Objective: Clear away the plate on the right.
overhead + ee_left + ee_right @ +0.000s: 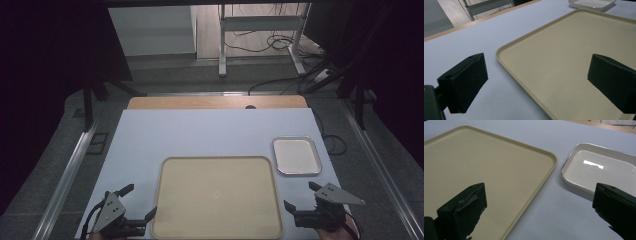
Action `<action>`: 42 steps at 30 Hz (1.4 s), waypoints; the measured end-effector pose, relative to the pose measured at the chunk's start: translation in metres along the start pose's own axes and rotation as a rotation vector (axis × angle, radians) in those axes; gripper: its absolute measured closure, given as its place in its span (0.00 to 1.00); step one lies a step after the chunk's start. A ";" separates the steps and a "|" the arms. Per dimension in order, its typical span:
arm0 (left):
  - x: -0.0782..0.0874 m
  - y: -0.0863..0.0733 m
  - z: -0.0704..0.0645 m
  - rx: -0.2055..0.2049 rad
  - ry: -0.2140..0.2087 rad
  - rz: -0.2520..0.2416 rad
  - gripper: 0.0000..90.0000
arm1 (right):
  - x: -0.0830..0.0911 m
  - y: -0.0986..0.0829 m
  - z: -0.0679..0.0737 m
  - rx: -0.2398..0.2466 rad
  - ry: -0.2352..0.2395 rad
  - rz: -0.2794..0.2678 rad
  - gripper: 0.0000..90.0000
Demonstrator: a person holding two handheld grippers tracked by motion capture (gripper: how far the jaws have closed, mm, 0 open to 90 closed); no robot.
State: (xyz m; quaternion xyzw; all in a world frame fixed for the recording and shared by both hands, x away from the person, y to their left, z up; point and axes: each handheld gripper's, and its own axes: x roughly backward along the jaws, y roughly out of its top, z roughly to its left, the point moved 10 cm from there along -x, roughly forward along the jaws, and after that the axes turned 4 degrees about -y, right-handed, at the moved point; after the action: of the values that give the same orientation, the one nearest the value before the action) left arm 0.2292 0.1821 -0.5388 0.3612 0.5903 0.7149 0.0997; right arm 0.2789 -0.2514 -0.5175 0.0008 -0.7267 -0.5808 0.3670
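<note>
We hold both tongs, left [139, 202] and right [299, 195], spread and empty at the lower frame beside the tray [218, 197], judging we must next reach for it.

You have a table [200, 135] under a pale sheet, with its wooden edge [215, 102] showing at the far side. A small steel pan [296, 156] lies at right. Beyond it stands a desk frame [260, 22], with cables [276, 42] on the floor.

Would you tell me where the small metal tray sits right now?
In the high view, the metal tray sits right of centre on the table, just off the beige tray's far right corner and ahead of the right gripper.
</note>
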 end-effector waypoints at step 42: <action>0.001 -0.001 0.000 -0.003 0.009 0.010 0.03 | -0.041 0.023 -0.038 -0.039 0.005 -0.003 0.00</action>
State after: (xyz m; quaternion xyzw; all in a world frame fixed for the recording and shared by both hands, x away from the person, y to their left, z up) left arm 0.2278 0.1829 -0.5397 0.3607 0.5880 0.7178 0.0941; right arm 0.3385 -0.2589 -0.5179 -0.0038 -0.7144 -0.5954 0.3676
